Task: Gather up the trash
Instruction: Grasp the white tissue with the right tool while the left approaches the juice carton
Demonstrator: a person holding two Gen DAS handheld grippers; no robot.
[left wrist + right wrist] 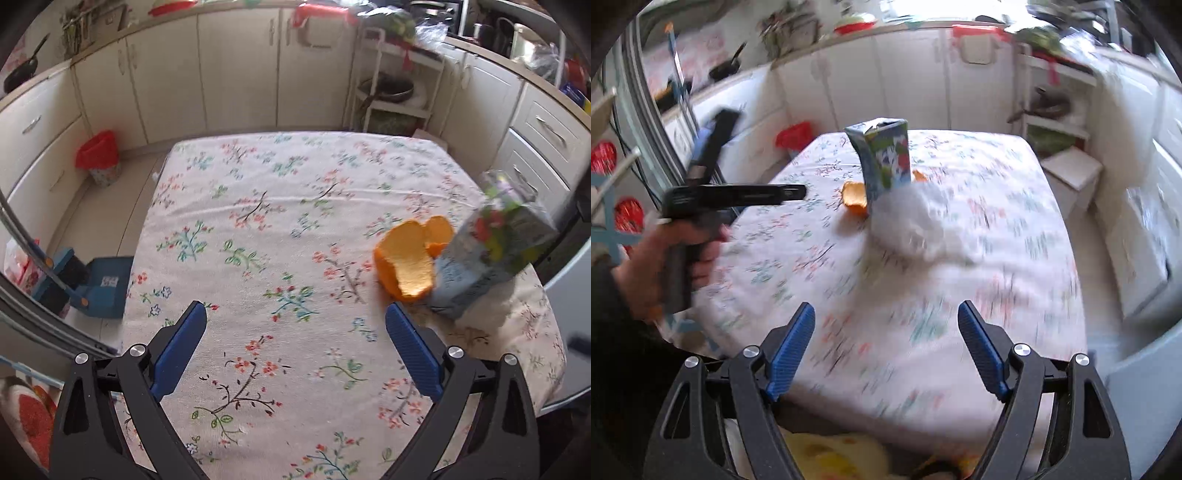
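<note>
An orange peel (410, 258) lies on the floral tablecloth at the right, touching a blue juice carton (487, 247) that stands beside it. In the right wrist view the carton (884, 158) stands mid-table with the peel (854, 195) at its left and a crumpled white tissue (916, 225) in front. My left gripper (295, 314) is open and empty above the table, left of the peel. My right gripper (886, 314) is open and empty over the table's near edge. The left gripper's body (731, 195), held by a hand, shows at the left.
A small bin with a red bag (99, 157) stands on the floor by the cabinets, also in the right wrist view (794, 138). A blue dustpan (99, 288) lies on the floor at the table's left. A white rack (395, 96) stands behind the table (258, 221). The right wrist view is motion-blurred.
</note>
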